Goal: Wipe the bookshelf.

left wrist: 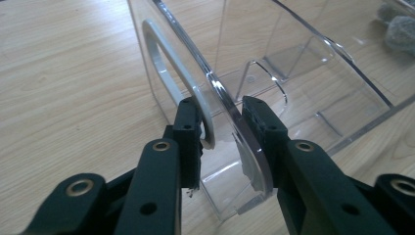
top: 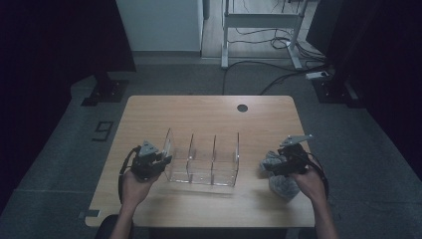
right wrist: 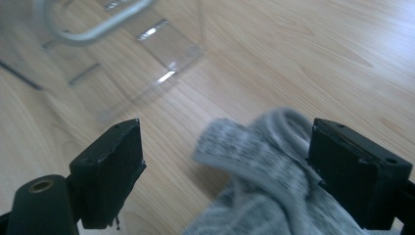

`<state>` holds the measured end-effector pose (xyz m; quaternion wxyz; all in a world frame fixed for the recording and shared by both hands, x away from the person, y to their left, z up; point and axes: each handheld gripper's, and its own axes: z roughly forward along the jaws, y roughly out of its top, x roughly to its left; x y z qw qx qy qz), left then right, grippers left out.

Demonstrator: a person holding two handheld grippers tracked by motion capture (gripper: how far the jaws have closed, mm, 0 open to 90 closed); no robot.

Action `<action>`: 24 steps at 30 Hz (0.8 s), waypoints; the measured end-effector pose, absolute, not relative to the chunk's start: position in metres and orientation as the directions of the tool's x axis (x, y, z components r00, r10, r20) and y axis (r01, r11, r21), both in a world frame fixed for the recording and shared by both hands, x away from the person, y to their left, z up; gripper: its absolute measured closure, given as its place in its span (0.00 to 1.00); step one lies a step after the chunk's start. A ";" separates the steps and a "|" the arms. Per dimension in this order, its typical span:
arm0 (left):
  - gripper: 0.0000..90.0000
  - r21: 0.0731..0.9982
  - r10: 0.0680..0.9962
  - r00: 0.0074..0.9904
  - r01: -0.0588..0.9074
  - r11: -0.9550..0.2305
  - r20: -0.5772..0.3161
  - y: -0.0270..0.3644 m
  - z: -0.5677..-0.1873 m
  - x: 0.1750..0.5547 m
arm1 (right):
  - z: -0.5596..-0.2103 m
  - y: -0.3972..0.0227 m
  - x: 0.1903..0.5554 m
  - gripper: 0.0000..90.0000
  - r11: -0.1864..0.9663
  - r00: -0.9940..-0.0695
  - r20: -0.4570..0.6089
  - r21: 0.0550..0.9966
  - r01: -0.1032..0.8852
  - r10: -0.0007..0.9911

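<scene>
Evidently to steady it, the left gripper (left wrist: 222,122) has its jaws closed on the end wall of the clear acrylic organizer (top: 201,159) at mid-table, while the right gripper (right wrist: 225,161) hangs wide apart over the grey socks (right wrist: 264,171) beside it, poised to grasp them

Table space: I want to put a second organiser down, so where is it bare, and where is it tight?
The table is bare across its far half, from the clear organiser to the cable hole, and along the near edge. It is tight by the left gripper and around the grey socks under the right gripper.
</scene>
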<state>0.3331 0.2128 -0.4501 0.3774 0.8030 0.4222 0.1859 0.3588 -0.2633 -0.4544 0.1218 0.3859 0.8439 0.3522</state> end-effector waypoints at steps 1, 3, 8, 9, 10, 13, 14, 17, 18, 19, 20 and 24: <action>0.79 0.762 0.819 0.574 0.538 -0.360 -0.017 0.214 -0.450 0.334 | -0.455 -0.266 0.359 0.14 0.447 -0.664 0.066 0.690 0.570 0.745; 0.80 0.761 0.819 0.573 0.537 -0.363 -0.014 0.216 -0.450 0.335 | -0.456 -0.270 0.359 0.14 0.440 -0.650 0.065 0.685 0.580 0.757; 0.83 0.763 0.824 0.567 0.537 -0.361 -0.009 0.221 -0.450 0.340 | -0.462 -0.275 0.359 0.15 0.434 -0.621 0.056 0.667 0.606 0.782; 0.84 0.762 0.824 0.566 0.537 -0.361 -0.009 0.222 -0.450 0.341 | -0.464 -0.275 0.359 0.15 0.437 -0.619 0.054 0.660 0.611 0.784; 0.84 0.763 0.826 0.564 0.537 -0.360 -0.008 0.223 -0.450 0.341 | -0.466 -0.275 0.360 0.15 0.442 -0.617 0.050 0.652 0.616 0.785; 0.86 0.765 0.825 0.565 0.533 -0.360 -0.005 0.225 -0.450 0.344 | -0.472 -0.276 0.361 0.15 0.444 -0.609 0.058 0.631 0.636 0.791; 0.86 0.765 0.824 0.566 0.533 -0.360 -0.007 0.226 -0.450 0.345 | -0.474 -0.276 0.362 0.15 0.443 -0.607 0.063 0.623 0.645 0.792; 0.87 0.765 0.822 0.570 0.530 -0.366 -0.002 0.228 -0.450 0.346 | -0.481 -0.277 0.364 0.15 0.446 -0.593 0.057 0.602 0.662 0.803; 0.87 0.765 0.821 0.571 0.530 -0.366 -0.002 0.228 -0.450 0.347 | -0.484 -0.278 0.364 0.15 0.447 -0.589 0.058 0.593 0.670 0.806; 0.87 0.765 0.821 0.571 0.530 -0.367 0.000 0.229 -0.450 0.347 | -0.486 -0.278 0.365 0.15 0.448 -0.583 0.057 0.581 0.679 0.810; 0.87 0.765 0.821 0.571 0.529 -0.367 -0.001 0.229 -0.450 0.348 | -0.488 -0.279 0.366 0.15 0.449 -0.580 0.049 0.579 0.680 0.813; 0.88 0.767 0.820 0.572 0.527 -0.366 -0.002 0.232 -0.450 0.349 | -0.497 -0.280 0.368 0.15 0.446 -0.566 0.050 0.559 0.699 0.823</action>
